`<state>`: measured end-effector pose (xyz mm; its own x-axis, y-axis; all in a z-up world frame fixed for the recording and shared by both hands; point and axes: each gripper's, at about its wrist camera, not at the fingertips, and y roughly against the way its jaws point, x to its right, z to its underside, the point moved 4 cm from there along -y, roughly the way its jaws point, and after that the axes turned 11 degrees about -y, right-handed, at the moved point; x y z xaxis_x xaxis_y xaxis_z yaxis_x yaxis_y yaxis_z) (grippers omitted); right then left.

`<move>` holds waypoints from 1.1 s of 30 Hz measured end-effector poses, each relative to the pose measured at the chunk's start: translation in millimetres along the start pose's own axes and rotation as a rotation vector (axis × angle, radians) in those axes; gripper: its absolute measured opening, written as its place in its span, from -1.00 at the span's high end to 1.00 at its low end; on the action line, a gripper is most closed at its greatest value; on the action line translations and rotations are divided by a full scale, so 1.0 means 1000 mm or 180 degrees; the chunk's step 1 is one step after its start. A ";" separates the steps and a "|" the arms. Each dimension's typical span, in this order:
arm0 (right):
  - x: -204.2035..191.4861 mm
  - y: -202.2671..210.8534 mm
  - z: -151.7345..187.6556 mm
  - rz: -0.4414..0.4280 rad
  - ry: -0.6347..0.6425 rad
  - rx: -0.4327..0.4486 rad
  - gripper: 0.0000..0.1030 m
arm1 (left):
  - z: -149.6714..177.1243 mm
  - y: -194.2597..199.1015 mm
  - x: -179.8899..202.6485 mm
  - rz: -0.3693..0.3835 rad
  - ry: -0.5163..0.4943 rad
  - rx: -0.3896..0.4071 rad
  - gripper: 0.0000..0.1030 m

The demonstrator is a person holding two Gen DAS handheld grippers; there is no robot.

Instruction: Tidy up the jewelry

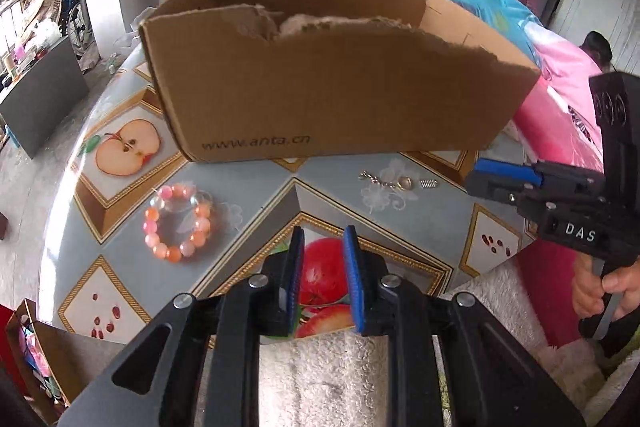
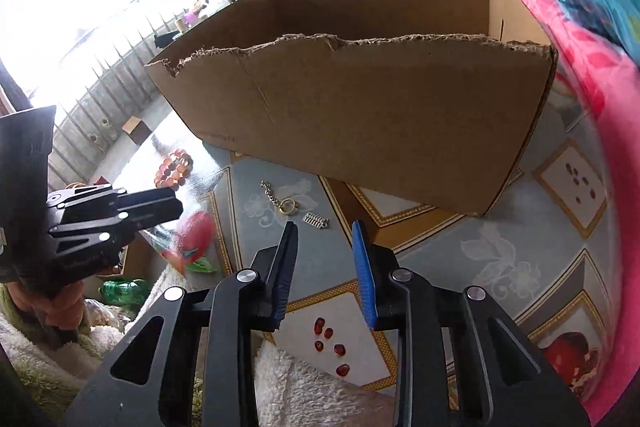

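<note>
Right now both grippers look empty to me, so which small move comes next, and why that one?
Probably ease the right gripper forward and down over the gold ring and chain. Its jaws are open and empty, and that piece lies on the table just ahead of its fingertips, in front of the cardboard box. The bead bracelet lies nearer the left gripper, also open.

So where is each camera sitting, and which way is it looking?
Left wrist: sits on the left claw, faces the cardboard box over the bead bracelet; the right claw and a hand show too.
Right wrist: sits on the right claw, faces the box near the gold ring; the left claw shows.
Both share the box, bracelet, ring and table.
</note>
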<state>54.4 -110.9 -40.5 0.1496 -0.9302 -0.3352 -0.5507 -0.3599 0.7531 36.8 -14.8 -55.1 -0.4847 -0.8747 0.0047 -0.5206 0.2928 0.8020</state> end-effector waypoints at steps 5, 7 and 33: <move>-0.015 -0.024 -0.002 0.0000 0.0522 -0.0088 0.51 | 0.000 -0.012 0.011 0.0031 -0.0160 -0.0028 0.63; -0.013 -0.034 0.003 0.0022 0.0675 -0.0146 0.51 | 0.000 -0.014 0.014 0.0031 -0.0206 -0.0040 0.63; 0.018 -0.029 0.009 -0.0017 0.0298 -0.0139 1.00 | -0.016 -0.023 0.021 0.0100 -0.0484 0.0094 0.63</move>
<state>66.1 -117.0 -73.3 0.2295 -0.9302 -0.2865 -0.5137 -0.3658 0.7761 49.3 -46.1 -64.0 -0.6009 -0.7969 -0.0628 -0.5229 0.3324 0.7849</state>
